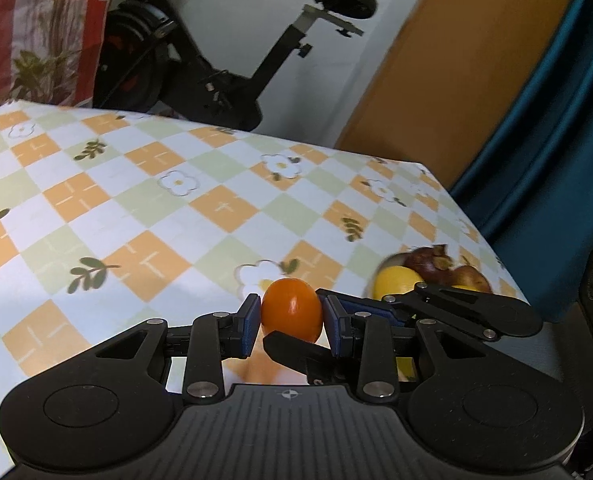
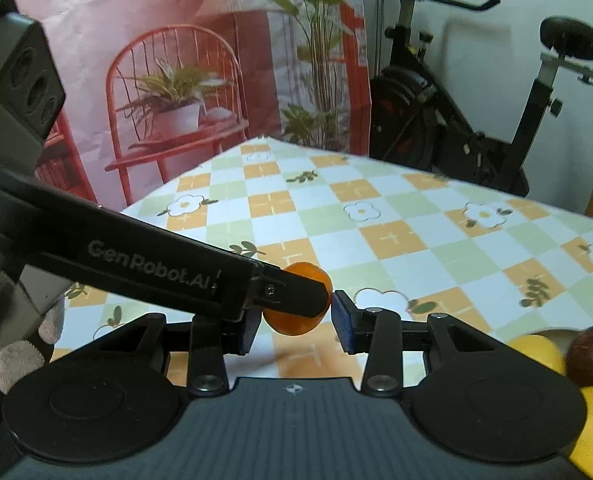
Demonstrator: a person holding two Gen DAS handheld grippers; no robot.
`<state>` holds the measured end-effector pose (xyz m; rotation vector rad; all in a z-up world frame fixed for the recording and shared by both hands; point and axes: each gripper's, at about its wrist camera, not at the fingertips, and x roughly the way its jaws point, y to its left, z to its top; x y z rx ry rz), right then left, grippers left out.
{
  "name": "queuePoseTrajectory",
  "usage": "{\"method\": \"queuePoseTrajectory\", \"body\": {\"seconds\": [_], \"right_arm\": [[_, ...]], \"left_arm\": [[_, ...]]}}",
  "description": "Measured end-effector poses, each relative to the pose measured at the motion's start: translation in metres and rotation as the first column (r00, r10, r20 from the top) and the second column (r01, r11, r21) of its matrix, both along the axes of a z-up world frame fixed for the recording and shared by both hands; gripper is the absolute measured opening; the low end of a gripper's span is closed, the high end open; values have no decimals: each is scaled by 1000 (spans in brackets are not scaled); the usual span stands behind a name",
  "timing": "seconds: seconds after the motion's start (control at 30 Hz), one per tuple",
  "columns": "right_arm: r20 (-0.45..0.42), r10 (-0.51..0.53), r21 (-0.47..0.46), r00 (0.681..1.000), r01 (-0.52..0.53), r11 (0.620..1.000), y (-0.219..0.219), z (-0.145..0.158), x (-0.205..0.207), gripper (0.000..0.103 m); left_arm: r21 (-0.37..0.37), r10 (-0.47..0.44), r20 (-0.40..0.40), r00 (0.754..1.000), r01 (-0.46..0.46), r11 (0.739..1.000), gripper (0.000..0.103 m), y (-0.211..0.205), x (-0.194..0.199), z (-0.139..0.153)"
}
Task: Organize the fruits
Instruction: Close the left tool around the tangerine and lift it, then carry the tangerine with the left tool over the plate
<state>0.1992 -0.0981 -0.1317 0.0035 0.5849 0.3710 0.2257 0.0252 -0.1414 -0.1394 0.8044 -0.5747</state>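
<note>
2 tongs pinch 1 orange fruit.

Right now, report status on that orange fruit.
Left gripper shut on orange fruit. Right gripper shut on it too, crosswise. Other fruits piled to the right, apart.

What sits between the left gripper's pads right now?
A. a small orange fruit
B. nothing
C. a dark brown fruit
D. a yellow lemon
A. In the left wrist view the left gripper has its blue pads pressed on either side of the small orange fruit; the yellow and dark brown fruits lie off to the side on the table.
</note>
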Motion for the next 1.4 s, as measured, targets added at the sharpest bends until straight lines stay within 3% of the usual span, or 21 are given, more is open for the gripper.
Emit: {"method": "queuePoseTrajectory", "body": {"seconds": [0.2, 0.5, 0.77, 1.0, 1.2, 1.4], "right_arm": [[54, -23, 5, 998, 23, 1000, -23, 14, -32, 39], [67, -90, 45, 994, 87, 995, -59, 14, -65, 39], [109, -161, 67, 981, 154, 986, -100, 25, -98, 39], [88, -234, 72, 968, 228, 971, -139, 23, -119, 39], [50, -311, 130, 949, 303, 944, -167, 9, -136, 39], [-26, -339, 197, 940, 338, 920, -183, -8, -137, 39]], "left_arm": [[23, -49, 10, 999, 49, 999, 36, -31, -14, 7], [32, -108, 5, 994, 107, 994, 36, -67, -32, 13], [40, -200, 25, 979, 199, 979, 36, -116, -48, 23], [60, -262, -5, 965, 262, 963, 36, -160, -56, 12], [139, -324, -3, 946, 321, 937, 36, -190, -65, 4], [170, -328, -41, 944, 330, 929, 36, -194, -59, -11]]}}
